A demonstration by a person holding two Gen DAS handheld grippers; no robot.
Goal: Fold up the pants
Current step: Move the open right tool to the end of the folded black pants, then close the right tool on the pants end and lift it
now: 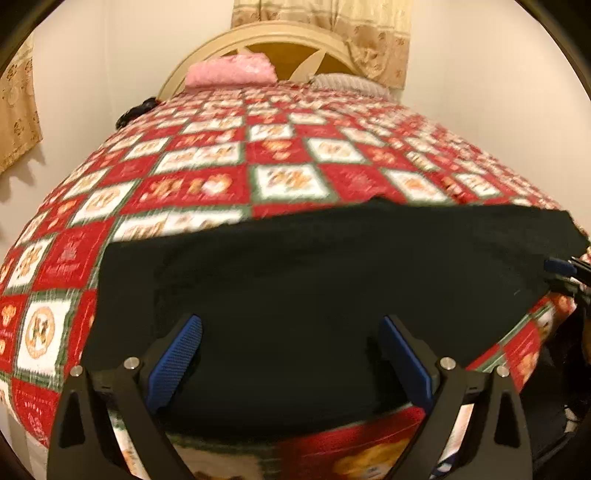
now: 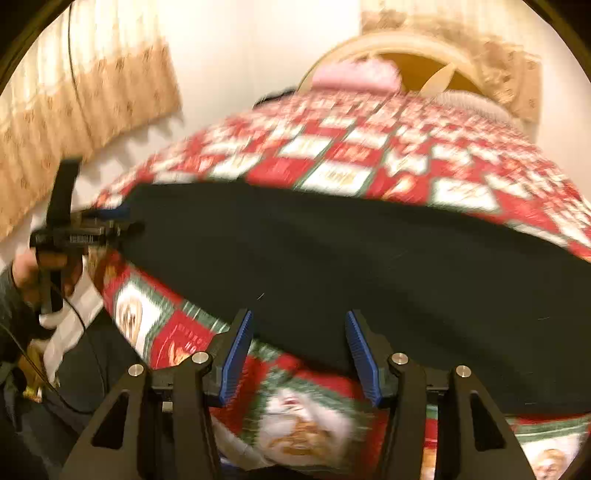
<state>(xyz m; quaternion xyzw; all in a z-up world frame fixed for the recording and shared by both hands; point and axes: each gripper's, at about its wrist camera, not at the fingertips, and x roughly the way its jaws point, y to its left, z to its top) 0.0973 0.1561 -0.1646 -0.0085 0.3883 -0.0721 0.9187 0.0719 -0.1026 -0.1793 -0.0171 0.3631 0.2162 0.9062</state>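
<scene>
Both sets of jaws stand apart with nothing clamped. From my left wrist view, the left gripper (image 1: 290,332) fills the bottom of the frame, its blue pads (image 1: 177,363) spread wide over the black pants (image 1: 314,277); whether the tips rest on the cloth or hang above it I cannot tell. From the right wrist view, the right gripper (image 2: 299,325) sits low in the centre, its own blue pads (image 2: 236,358) parted at the near edge of the same pants (image 2: 332,258), again with no clear sign of contact.

I see the pants as a flat dark band across the middle of each frame, lying on a red, white and green patchwork quilt (image 1: 221,162) that covers the bed. No seam, waistband or leg is readable in that black; it is one featureless slab, and in the right view its right end runs out of frame.

At the far right edge of my left view, a sliver of the right gripper (image 1: 563,267) shows at the end of the pants, mostly cut off. At the left of my right view, the left gripper (image 2: 99,221) sits at the other end, blurred, with a hand (image 2: 40,269) on its handle and a grey sleeve (image 2: 11,306) below.

At the top of the frame lie a pink pillow (image 1: 231,70), a cream headboard (image 1: 207,48) and patterned curtains (image 1: 332,14). The right view is motion-smeared throughout, so the quilt motifs are unreadable.
</scene>
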